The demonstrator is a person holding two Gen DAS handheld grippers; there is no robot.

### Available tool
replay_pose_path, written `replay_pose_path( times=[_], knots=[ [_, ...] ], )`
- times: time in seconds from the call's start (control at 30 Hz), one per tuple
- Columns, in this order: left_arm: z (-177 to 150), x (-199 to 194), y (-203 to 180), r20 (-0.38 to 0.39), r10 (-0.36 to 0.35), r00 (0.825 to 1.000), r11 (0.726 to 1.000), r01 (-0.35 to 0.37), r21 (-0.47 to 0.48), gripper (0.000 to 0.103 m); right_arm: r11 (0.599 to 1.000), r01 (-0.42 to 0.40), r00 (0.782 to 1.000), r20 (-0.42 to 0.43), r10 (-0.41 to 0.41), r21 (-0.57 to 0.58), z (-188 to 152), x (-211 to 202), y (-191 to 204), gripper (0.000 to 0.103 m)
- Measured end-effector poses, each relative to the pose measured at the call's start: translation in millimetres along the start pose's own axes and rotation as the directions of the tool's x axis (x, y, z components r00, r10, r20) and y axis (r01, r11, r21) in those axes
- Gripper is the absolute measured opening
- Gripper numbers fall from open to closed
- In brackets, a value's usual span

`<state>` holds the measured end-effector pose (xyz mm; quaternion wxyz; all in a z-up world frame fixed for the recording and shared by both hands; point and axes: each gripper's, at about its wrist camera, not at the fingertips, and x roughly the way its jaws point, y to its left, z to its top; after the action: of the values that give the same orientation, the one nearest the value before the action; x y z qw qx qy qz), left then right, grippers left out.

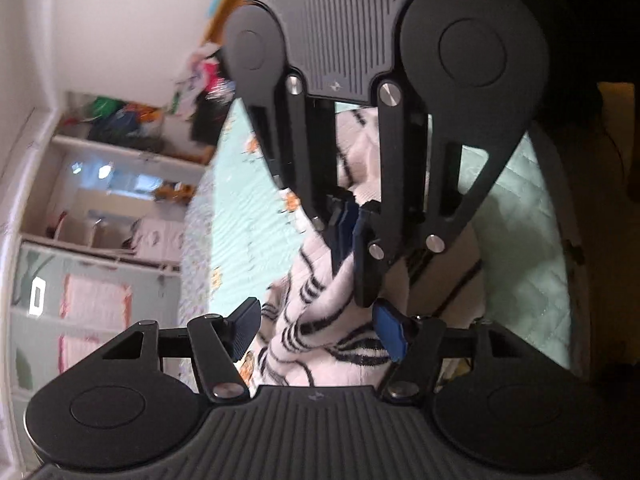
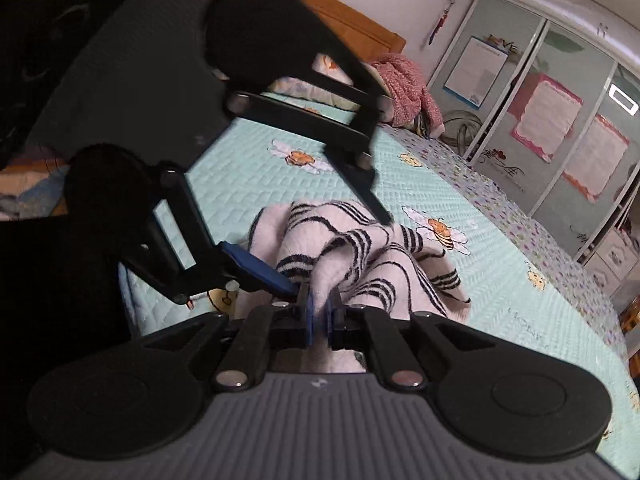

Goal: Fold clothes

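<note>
Here the right gripper (image 2: 320, 314) pinches the striped garment (image 2: 360, 248); the left gripper (image 1: 320, 330) gapes around it

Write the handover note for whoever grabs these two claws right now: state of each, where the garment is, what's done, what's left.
Right claw: shut on a pinch of the striped garment.
Left claw: open, facing the right one, fabric between its fingers but not clamped.
Garment: white with black stripes, bunched in a heap on the mint quilted bedspread, not laid flat.
Done: one grip taken; no fold visible yet.
Left: probably close the left claw on the fabric, spread the garment flat on the bed, then fold.
</note>
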<state>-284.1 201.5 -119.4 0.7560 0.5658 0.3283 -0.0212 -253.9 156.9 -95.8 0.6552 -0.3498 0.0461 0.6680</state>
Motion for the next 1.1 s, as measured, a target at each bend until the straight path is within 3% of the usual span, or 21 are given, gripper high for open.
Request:
replay_pose_path(
  times=[0.1, 0.17, 0.2, 0.23, 0.3, 0.37, 0.4, 0.43, 0.5, 0.53, 0.6, 0.63, 0.67, 0.7, 0.77, 0.87, 0.97, 1.03, 1.1],
  knots=[
    [2.1, 7.4, 1.6, 0.016, -0.056, 0.998, 0.997, 0.055, 0.053, 0.066, 1.0, -0.03, 1.0, -0.002, 0.03, 0.005, -1.4, -4.1, -2.6, 0.007],
    [4.1, 11.6, 4.8, 0.007, -0.104, 0.995, 0.994, 0.103, 0.034, 0.064, 0.999, -0.043, 0.999, -0.006, 0.043, 0.0, -2.4, -4.1, -2.5, 0.007],
    [5.1, 13.7, 6.5, 0.002, -0.128, 0.992, 0.992, 0.127, 0.023, 0.059, 0.999, -0.047, 0.999, -0.009, 0.047, -0.002, -3.2, -3.8, -2.3, 0.007],
    [6.0, 15.8, 8.1, -0.002, -0.151, 0.988, 0.988, 0.152, 0.013, 0.041, 0.999, -0.044, 0.999, -0.013, 0.044, -0.003, -4.5, -3.1, -2.0, 0.007],
    [8.0, 20.1, 11.3, -0.01, -0.199, 0.98, 0.98, 0.199, -0.009, 0.024, 0.999, -0.031, 0.999, -0.01, 0.031, 0.024, -6.5, -3.8, -3.7, 0.008],
    [2.9, 17.2, 13.2, 0.0, -0.159, 0.987, 0.982, 0.158, -0.099, 0.018, 0.993, -0.026, 1.0, 0.014, 0.025, 0.119, -9.4, -8.0, -13.0, 0.011],
    [0.2, 15.7, 14.2, 0.003, -0.137, 0.991, 0.98, 0.136, -0.145, 0.009, 0.981, -0.033, 0.999, 0.032, 0.027, 0.19, -12.2, -11.6, -20.8, 0.017],
    [-7.2, 13.3, 20.6, -0.007, -0.097, 0.995, 0.966, 0.093, -0.239, 0.009, 0.958, -0.049, 0.998, 0.056, 0.035, 0.282, -17.0, -16.9, -31.8, 0.021],
    [-22.7, 8.4, 34.5, -0.043, -0.02, 0.999, 0.905, -0.001, -0.425, 0.009, 0.888, -0.059, 0.995, 0.098, 0.016, 0.456, -29.9, -28.4, -54.6, 0.041],
    [-36.0, 4.5, 44.9, -0.057, -0.004, 0.998, 0.847, -0.027, -0.531, 0.009, 0.846, -0.041, 0.994, 0.104, -0.017, 0.531, -38.8, -34.7, -65.5, 0.043],
    [-63.4, -3.5, 66.4, -0.088, 0.018, 0.996, 0.69, -0.076, -0.72, 0.009, 0.767, 0.061, 0.991, 0.055, -0.125, 0.639, -61.6, -47.2, -84.5, 0.044],
    [-77.1, -7.4, 77.2, -0.105, 0.027, 0.994, 0.595, -0.1, -0.797, 0.009, 0.738, 0.107, 0.988, 0.015, -0.157, 0.667, -71.3, -50.0, -93.7, 0.044],
    [-89.1, -11.3, 83.3, -0.114, 0.032, 0.993, 0.52, -0.114, -0.847, 0.009, 0.717, 0.145, 0.984, -0.022, -0.179, 0.682, -80.0, -52.7, -100.4, 0.044],
    [-95.2, -14.4, 86.1, -0.114, 0.031, 0.993, 0.47, -0.115, -0.875, 0.009, 0.709, 0.172, 0.979, -0.043, -0.197, 0.684, -86.2, -55.7, -103.1, 0.044],
    [-98.4, -20.6, 81.7, -0.111, 0.03, 0.993, 0.421, -0.113, -0.9, 0.009, 0.734, 0.21, 0.974, -0.072, -0.215, 0.647, -90.5, -58.0, -98.7, 0.045],
    [-97.4, -25.8, 73.8, -0.118, 0.037, 0.992, 0.416, -0.123, -0.901, 0.009, 0.839, 0.205, 0.979, -0.089, -0.186, 0.503, -85.4, -53.9, -71.6, 0.047],
    [-98.5, -24.4, 77.5, -0.118, 0.04, 0.992, 0.383, -0.125, -0.915, 0.009, 0.947, 0.194, 0.98, -0.094, -0.175, 0.255, -81.9, -48.4, -28.0, 0.052],
    [-101.1, -24.6, 78.4, -0.12, 0.041, 0.992, 0.364, -0.126, -0.923, 0.009, 0.975, 0.218, 0.97, -0.118, -0.212, 0.04, -84.9, -40.1, -1.2, 0.053],
    [-101.3, -23.6, 81.7, -0.12, 0.041, 0.992, 0.345, -0.127, -0.93, 0.009, 0.966, 0.236, 0.958, -0.143, -0.249, -0.105, -88.5, -24.2, 6.6, 0.053]
  ],
)
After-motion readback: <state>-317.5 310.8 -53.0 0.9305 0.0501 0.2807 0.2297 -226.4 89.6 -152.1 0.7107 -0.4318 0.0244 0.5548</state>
